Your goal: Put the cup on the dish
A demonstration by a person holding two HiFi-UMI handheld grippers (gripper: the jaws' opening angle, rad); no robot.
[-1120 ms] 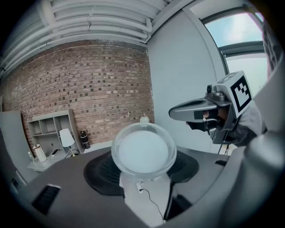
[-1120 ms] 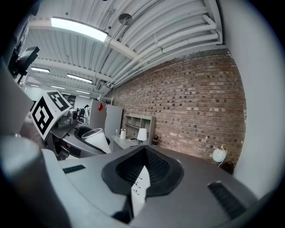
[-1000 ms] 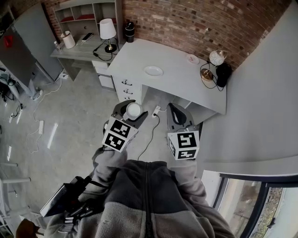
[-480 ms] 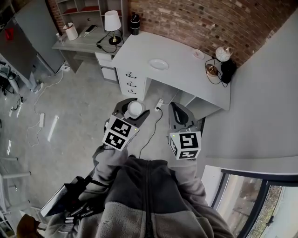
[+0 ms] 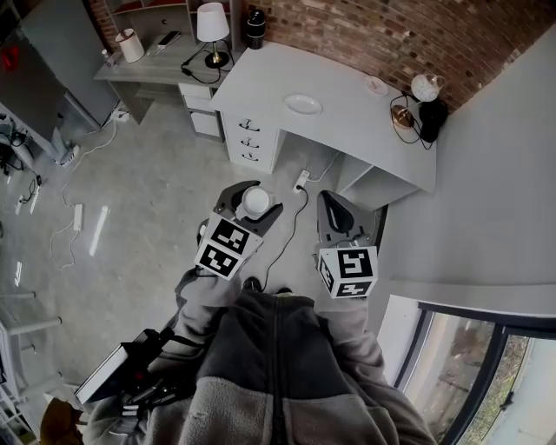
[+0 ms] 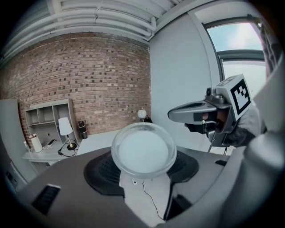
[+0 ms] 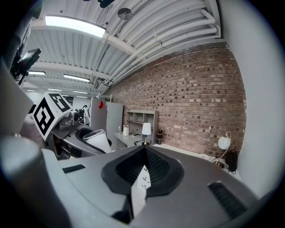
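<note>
A white cup [image 5: 256,202] is held mouth-up over the floor, and my left gripper [image 5: 251,199] is shut on it. In the left gripper view the cup [image 6: 143,149] fills the space between the jaws. My right gripper [image 5: 334,207] hangs beside it, shut with nothing in it; its jaws meet at the tips [image 7: 144,150]. The white dish [image 5: 303,104] lies on the grey desk [image 5: 356,139] ahead against the brick wall, well beyond both grippers. From the right gripper view the cup [image 7: 99,140] shows at the left.
The desk has a drawer unit [image 5: 252,139] at its left end, and a small plate [image 5: 376,85] and a globe lamp [image 5: 425,87] at its right. A table lamp [image 5: 213,22] and a black canister [image 5: 254,26] stand at the back left. A cable and plug [image 5: 301,181] lie on the floor. A grey wall [image 5: 495,182] rises at the right.
The desk and dish have come nearer in the head view as the person walks forward. Both grippers keep their pose, and the cup stays in the left one.
</note>
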